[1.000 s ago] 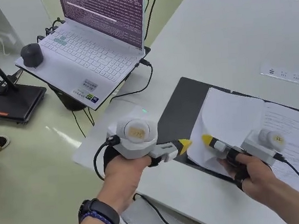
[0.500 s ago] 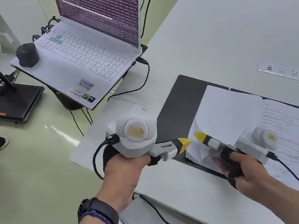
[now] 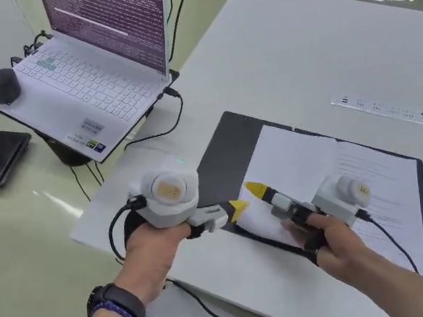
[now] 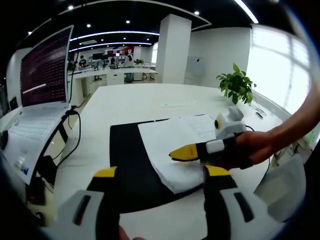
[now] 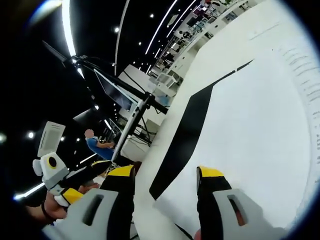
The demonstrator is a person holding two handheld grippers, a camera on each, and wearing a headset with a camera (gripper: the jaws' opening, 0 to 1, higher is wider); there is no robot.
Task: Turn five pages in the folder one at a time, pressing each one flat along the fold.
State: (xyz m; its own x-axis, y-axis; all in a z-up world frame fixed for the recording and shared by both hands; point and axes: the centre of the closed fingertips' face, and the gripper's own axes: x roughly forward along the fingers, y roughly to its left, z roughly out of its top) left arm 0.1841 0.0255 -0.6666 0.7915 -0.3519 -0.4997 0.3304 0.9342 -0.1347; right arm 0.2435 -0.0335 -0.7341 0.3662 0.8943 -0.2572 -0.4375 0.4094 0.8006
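Your folder (image 3: 224,157) lies open on the white table (image 3: 299,58). Its black left cover is mostly bare, and a white page (image 3: 293,166) lies across the fold onto that cover, with printed sheets (image 3: 384,183) to its right. Your right gripper (image 3: 258,190) sits low over the near corner of that page, its yellow tips pointing toward the left cover. In the right gripper view its jaws stand apart with nothing between them and the page spread beneath. Whether the tips touch the paper, you cannot tell from these views. Your left gripper (image 3: 237,209) hovers at the folder's near left edge, its tip aimed at the right gripper, close beside it but apart. In the left gripper view its jaws are also spread wide and empty, framing the folder and the other gripper. The laptop (image 3: 82,73) stands open to the left, beyond the table's edge and well apart from the folder.
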